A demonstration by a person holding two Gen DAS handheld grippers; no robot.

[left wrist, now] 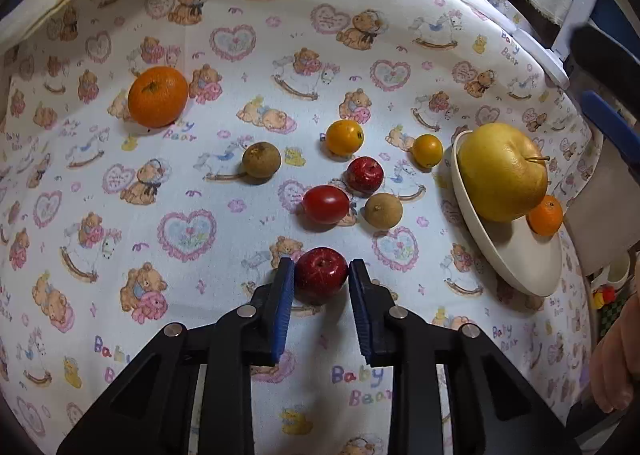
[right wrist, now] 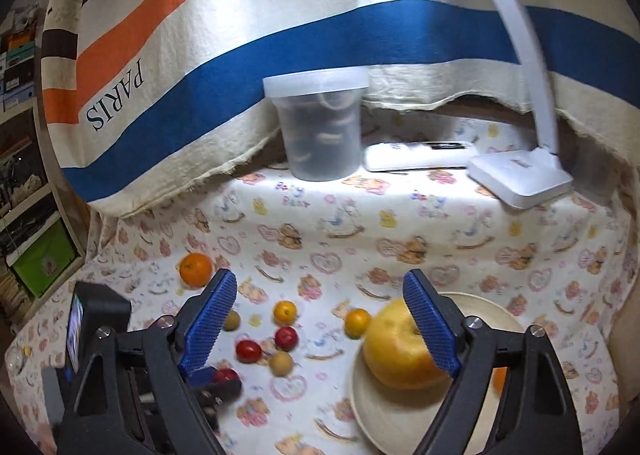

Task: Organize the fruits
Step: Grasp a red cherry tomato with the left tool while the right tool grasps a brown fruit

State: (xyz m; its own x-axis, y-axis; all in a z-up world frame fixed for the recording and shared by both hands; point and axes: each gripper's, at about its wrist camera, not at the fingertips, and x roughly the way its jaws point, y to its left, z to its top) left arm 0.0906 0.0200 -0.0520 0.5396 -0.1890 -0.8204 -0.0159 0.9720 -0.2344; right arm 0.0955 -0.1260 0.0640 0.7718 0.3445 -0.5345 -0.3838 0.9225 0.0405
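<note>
My left gripper has its blue pads on both sides of a small dark red apple on the cloth; the left pad touches it, the right pad shows a thin gap. Beyond lie a red tomato, another red apple, two brown longans, two small yellow-orange fruits and a large orange. A cream plate at right holds a big yellow pear and a small orange. My right gripper is wide open and empty, hovering above the plate.
A lidded translucent tub, a white flat device and a white desk lamp stand at the back. A striped Paris cloth hangs behind. Shelves stand at left.
</note>
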